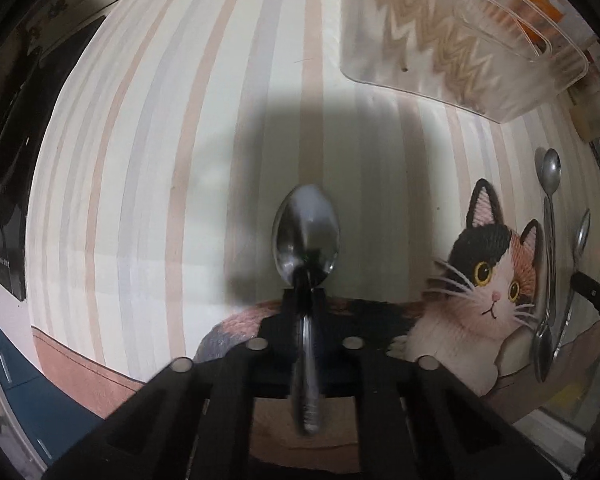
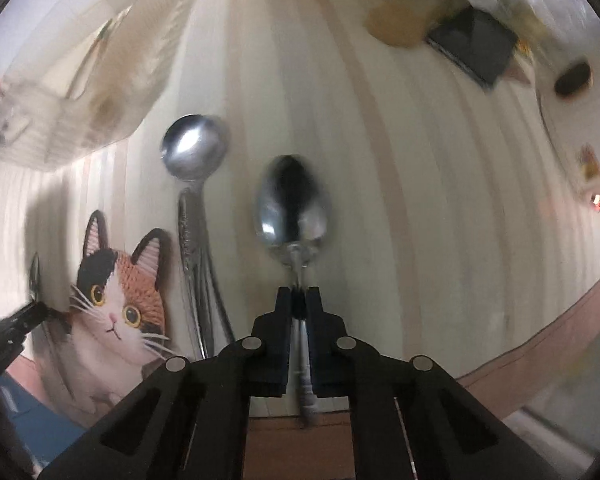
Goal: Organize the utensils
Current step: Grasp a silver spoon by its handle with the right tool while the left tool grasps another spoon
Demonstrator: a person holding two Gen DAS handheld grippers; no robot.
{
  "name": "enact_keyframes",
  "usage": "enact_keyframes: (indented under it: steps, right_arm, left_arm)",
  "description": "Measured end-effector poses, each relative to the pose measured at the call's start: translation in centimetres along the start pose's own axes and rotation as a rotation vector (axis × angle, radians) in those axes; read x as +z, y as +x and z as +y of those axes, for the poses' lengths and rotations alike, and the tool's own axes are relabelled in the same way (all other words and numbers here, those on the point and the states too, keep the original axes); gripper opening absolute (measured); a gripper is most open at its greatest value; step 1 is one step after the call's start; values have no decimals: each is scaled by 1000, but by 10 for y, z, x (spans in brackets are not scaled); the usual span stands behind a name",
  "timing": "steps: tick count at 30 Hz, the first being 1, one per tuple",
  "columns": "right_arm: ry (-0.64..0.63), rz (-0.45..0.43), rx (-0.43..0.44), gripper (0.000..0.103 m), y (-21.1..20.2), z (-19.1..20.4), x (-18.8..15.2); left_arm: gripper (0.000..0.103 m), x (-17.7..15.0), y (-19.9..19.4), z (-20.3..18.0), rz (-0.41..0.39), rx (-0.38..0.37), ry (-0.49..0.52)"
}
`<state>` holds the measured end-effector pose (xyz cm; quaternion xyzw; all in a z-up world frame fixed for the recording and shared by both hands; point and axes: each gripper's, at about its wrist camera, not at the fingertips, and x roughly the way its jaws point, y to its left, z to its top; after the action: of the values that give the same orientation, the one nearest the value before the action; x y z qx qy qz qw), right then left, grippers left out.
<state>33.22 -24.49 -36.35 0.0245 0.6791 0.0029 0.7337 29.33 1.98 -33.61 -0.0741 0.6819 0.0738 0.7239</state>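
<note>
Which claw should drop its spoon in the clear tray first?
Probably left: the left claw grips a spoon, with bare mat up to the tray. The right claw's way crosses loose spoons.
</note>
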Motion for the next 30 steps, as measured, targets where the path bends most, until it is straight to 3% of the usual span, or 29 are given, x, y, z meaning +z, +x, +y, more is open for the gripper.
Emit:
enact_keyframes:
  steps: [6,11,22,30]
  right_arm:
    - [-25,11,-20,7,2,-13,-9]
    - [-40,20,-56,8,5,-2,-14]
    - [-30,31,-46,8,4,-13,-4]
    - [-9,-2,-40,7,2,-11,-18]
  left_arm:
    - [4,6,5,-13,-19,4,11]
    - [4,-8,2,-10,-27,-8,5]
    - [5,-7,-4,8,-29,-18,4]
    - [4,-9,-3,2,-49,0,49]
